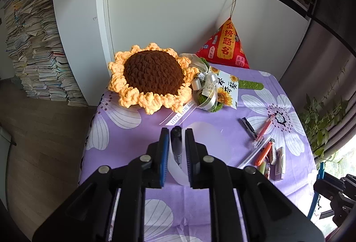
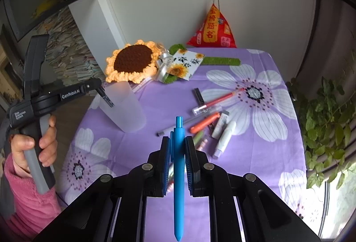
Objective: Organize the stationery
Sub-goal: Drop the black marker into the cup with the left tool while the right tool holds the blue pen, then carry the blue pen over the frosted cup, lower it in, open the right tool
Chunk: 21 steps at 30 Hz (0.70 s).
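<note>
Two grippers in play, and each has a pen. The left gripper (image 1: 176,131) has its jaws clamped on a black marker (image 1: 176,144), which sits straight between them with its dark cap level with the jaw tips. Directly under those jaws is the frosted cup (image 1: 200,148); in the right wrist view the marker's lower end pokes down past the cup's rim (image 2: 124,106), so it hangs inside the mouth, gripped and not let go. The left hand (image 2: 33,148), in a pink sleeve, squeezes the grey trigger.

Over to the right gripper (image 2: 176,140): jaws closed on one blue pen (image 2: 179,175), held lengthwise, its clicker end sticking out beyond the tips and its point running back towards the camera.

Ahead of the right jaws and a little to their right lies the loose pile (image 2: 209,121) on the purple flowered worktop (image 2: 255,175). I count one red pen, one orange marker, one black marker, one clear-bodied pen, one slim grey pen and two white correction-tape-like pieces, plus a couple of small items too overlapped to tell. One crocheted sunflower (image 2: 132,62) sits well beyond the cup, one sunflower card (image 2: 185,66) beside it.
</note>
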Each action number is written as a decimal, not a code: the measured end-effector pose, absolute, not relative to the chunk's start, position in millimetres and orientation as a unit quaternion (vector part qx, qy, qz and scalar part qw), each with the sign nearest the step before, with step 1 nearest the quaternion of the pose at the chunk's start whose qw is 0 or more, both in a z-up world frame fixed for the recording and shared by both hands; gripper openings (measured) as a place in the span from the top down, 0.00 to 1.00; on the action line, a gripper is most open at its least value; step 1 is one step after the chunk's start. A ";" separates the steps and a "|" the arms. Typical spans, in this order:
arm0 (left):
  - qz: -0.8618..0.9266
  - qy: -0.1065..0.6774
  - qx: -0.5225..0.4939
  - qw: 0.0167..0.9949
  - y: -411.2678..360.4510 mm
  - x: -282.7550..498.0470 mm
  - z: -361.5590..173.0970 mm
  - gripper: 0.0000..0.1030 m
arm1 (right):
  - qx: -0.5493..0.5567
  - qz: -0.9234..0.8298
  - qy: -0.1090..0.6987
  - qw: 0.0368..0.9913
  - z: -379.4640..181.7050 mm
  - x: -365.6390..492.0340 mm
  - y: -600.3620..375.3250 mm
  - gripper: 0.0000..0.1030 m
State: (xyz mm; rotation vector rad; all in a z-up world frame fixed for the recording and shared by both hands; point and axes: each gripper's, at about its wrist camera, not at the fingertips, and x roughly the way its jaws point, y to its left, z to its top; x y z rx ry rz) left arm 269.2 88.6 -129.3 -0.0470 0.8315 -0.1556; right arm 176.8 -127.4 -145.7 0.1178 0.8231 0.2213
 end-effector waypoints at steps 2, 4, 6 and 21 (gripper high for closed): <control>-0.072 0.395 -0.029 0.915 93.2 262.9 -124.2 0.73 | 0.055 0.112 0.395 0.910 -141.8 179.9 -122.8 0.87; -0.064 0.376 -0.035 0.924 99.7 251.7 -116.9 0.62 | 0.056 0.117 0.389 0.912 -135.7 184.2 -118.9 0.87; -0.055 0.350 -0.044 0.934 107.7 235.8 -111.2 0.44 | 0.058 0.125 0.375 0.917 -125.1 190.0 -113.0 0.87; -0.011 0.369 -0.086 0.926 160.1 191.8 -158.4 0.32 | -0.046 0.116 0.434 0.892 -145.9 265.0 -64.2 0.86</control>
